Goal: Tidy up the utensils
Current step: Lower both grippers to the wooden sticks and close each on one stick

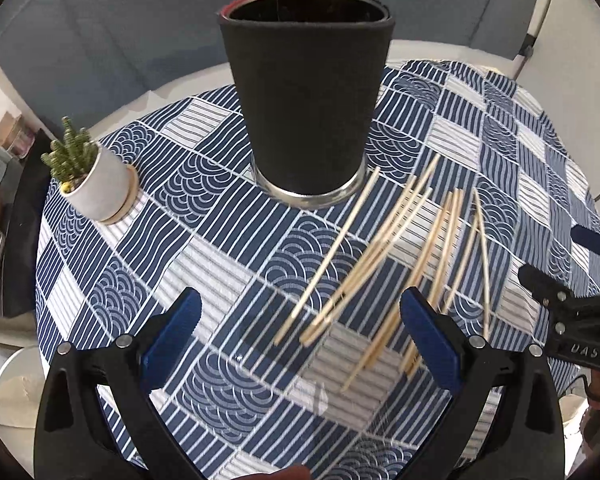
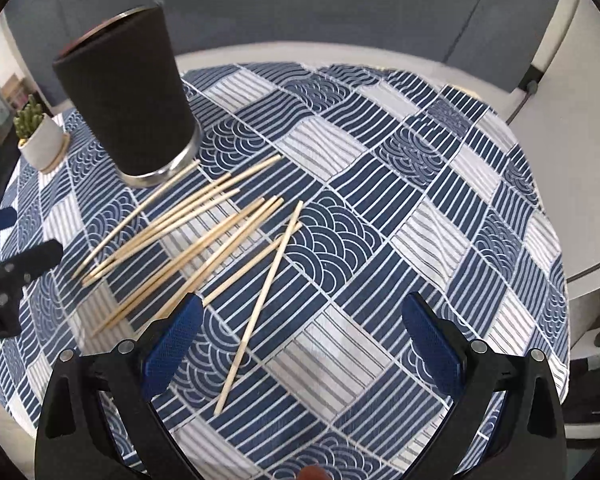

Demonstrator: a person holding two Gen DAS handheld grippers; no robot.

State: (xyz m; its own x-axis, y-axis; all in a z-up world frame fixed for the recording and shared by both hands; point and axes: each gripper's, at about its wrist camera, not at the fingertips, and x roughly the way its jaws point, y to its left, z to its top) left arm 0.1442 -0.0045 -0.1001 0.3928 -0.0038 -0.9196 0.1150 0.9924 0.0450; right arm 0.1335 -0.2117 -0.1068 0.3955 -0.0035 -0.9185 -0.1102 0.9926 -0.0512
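Round table (image 1: 420,52), white rim, covered by blue-and-white patchwork cloth (image 1: 228,248). It fills the ground of both wrist views.

Black holder cup (image 1: 306,112), metal rim and base, stands upright on the cloth, straight ahead of the left gripper's fingers; seen from the right wrist it sits ahead and far to the left of that gripper's fingers. Inside reads dark; contents cannot be told.

Left gripper (image 1: 300,336): blue-padded fingers spread wide, nothing between them, raised over the cloth. Right gripper (image 2: 302,336): fingers likewise spread wide and empty.

Small potted cactus (image 1: 88,176), white pot on a saucer, ahead and well to the left of the left fingers, apart from the cup.

Wooden chopsticks (image 1: 364,256) lie loose and flat on the cloth, fanned. Far tips reach just beside the cup base; near ends run between the left fingers and under the right-hand finger (image 1: 428,340). In the right wrist view, one stick (image 2: 260,304) lies between the fingers, the rest ahead-left, some passing behind the left-hand finger (image 2: 172,344).
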